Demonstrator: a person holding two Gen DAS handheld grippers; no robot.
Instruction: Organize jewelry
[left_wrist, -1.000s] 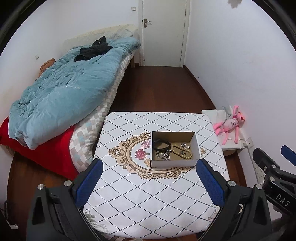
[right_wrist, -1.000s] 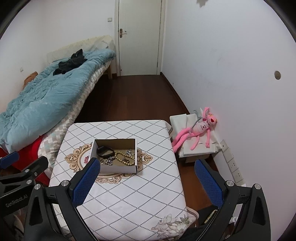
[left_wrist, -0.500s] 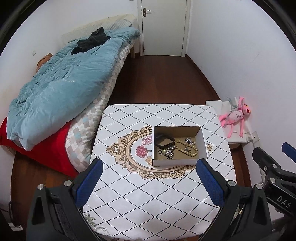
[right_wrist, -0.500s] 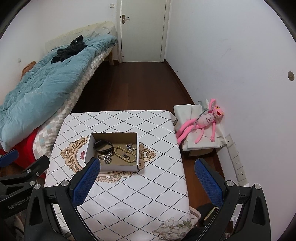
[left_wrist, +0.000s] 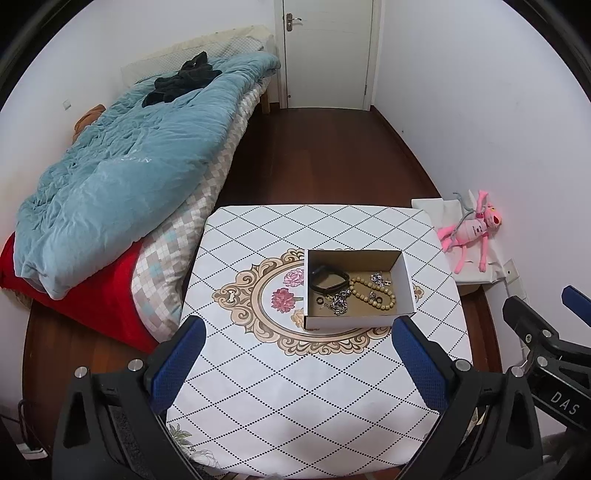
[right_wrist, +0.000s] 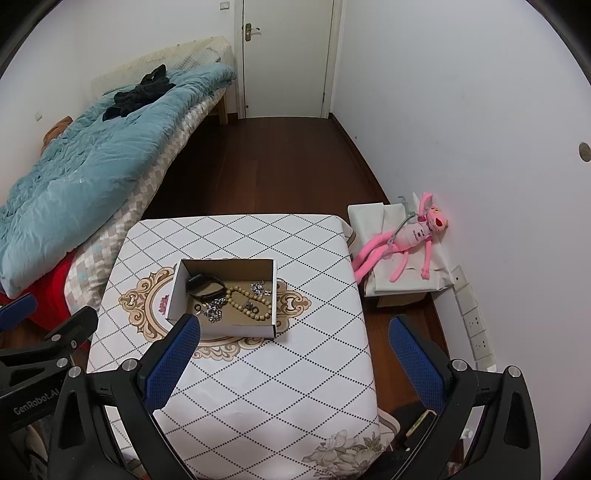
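Patterned table (left_wrist: 295, 387) bears an open box (left_wrist: 404, 275), long axis crosswise; both grippers' jaws apart, empty

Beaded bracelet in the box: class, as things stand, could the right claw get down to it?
Probably yes. The right claw is open and empty, and the box has no lid. The beaded bracelet lies exposed, though small metal pieces crowd it, so it may snag them.
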